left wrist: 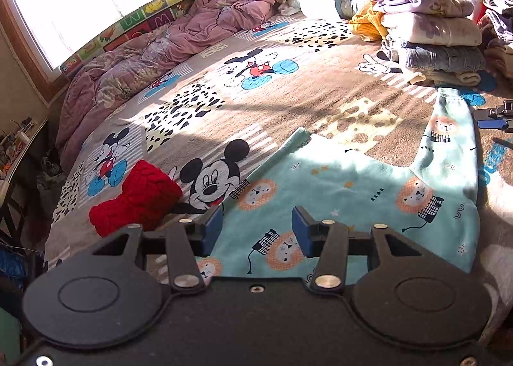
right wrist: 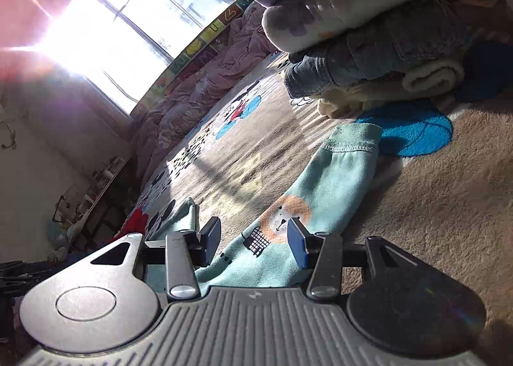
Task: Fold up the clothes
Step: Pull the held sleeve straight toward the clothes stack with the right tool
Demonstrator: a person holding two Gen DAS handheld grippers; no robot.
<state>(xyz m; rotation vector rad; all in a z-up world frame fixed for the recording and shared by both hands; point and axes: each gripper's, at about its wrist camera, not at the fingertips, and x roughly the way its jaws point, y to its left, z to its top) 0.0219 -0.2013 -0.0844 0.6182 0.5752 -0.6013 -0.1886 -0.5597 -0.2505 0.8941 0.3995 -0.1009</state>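
A pair of small teal trousers with lion prints [left wrist: 359, 186] lies flat on the Mickey Mouse blanket [left wrist: 256, 100], legs pointing away. My left gripper [left wrist: 256, 228] is open, its blue pads just above the waist end of the trousers. My right gripper [right wrist: 253, 237] is open and hovers low over one teal leg [right wrist: 320, 193], whose cuff [right wrist: 349, 145] lies ahead of it. The right gripper also shows at the right edge of the left wrist view [left wrist: 493, 116], beside that leg.
A red knitted item [left wrist: 134, 199] lies left of the trousers. A stack of folded clothes [left wrist: 429, 36] stands at the back right, close ahead in the right wrist view [right wrist: 368, 42]. A crumpled pink quilt [left wrist: 160, 55] lies along the window side.
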